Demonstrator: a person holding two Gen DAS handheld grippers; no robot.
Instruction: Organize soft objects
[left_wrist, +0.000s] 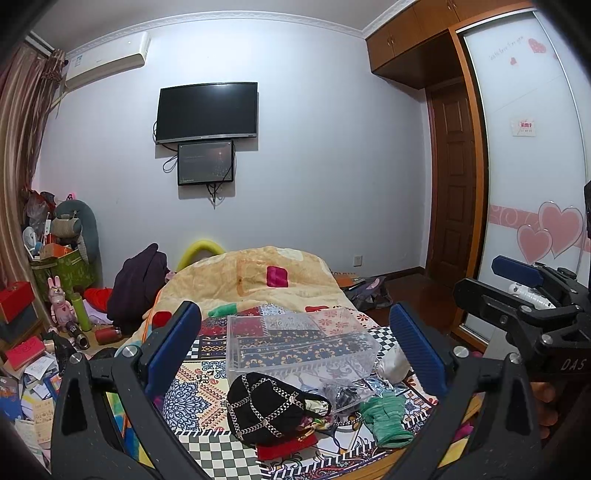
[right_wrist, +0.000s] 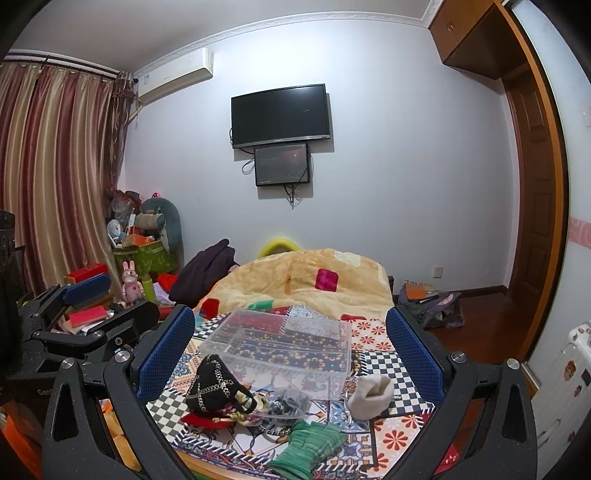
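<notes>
A: Grippers hover — left gripper (left_wrist: 295, 343) and right gripper (right_wrist: 291, 347) both gape wide, empty.

B: Nothing's started. Green knitted glove (right_wrist: 310, 446) at the patchwork bed's (right_wrist: 399, 435) near edge needs pinching, then the clear plastic box (right_wrist: 280, 347).

Ahead of both tools, the storage box (left_wrist: 299, 343) is clear, glossy plastic, resting on a matt printed cloth bedspread (right_wrist: 384, 347). Near the fingertips lie a black fabric pouch (left_wrist: 266, 406) crossed with shiny metal chain, a ribbed green knit glove (right_wrist: 314, 441) and a soft white sock (right_wrist: 371, 391). The left gripper (left_wrist: 297, 345) and right gripper (right_wrist: 291, 345) have matt black plastic frames, bright metal bolts and textured blue pads (right_wrist: 166, 350).
</notes>
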